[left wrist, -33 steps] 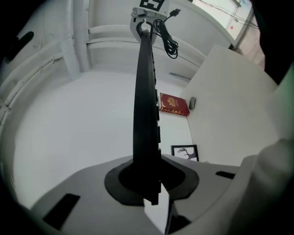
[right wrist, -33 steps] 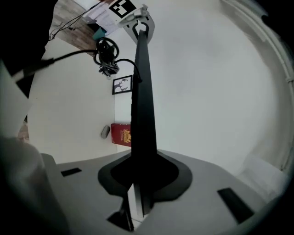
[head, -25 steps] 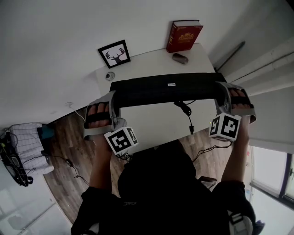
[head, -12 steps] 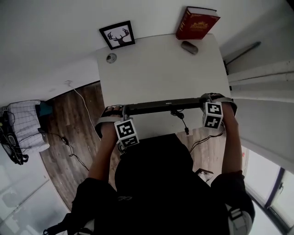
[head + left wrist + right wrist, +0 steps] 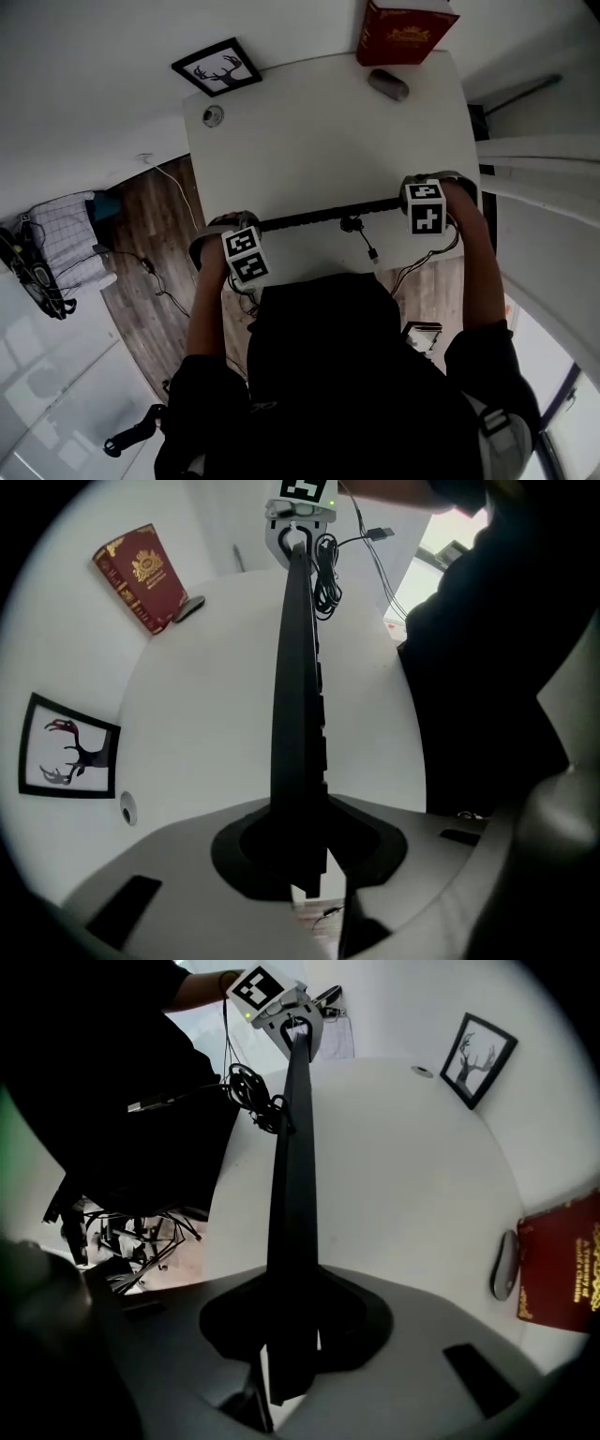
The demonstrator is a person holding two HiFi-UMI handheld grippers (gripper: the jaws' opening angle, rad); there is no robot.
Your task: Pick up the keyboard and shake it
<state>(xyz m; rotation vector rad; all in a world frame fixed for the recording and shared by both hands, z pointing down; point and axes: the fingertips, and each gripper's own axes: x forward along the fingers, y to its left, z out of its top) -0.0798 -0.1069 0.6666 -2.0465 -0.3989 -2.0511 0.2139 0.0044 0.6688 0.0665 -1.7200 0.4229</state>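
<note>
A black keyboard (image 5: 323, 218) hangs edge-on over the near edge of the white desk (image 5: 319, 131), held at both ends. My left gripper (image 5: 234, 236) is shut on its left end; in the left gripper view the keyboard (image 5: 298, 686) runs straight away from the jaws to the other gripper. My right gripper (image 5: 424, 199) is shut on the right end, and the keyboard (image 5: 292, 1176) shows the same way in the right gripper view. Its coiled cable (image 5: 361, 234) dangles from the middle, the plug hanging free.
At the desk's far edge stand a red book (image 5: 405, 33), a grey mouse (image 5: 387, 84), a framed deer picture (image 5: 216, 67) and a small round object (image 5: 214, 115). Wooden floor with cables (image 5: 141, 272) lies at the left. The person's dark torso fills the lower head view.
Both grippers have dropped with the keyboard, which went from showing its flat back to standing edge-on, low over the desk's near edge. The grip at both ends is unchanged.
</note>
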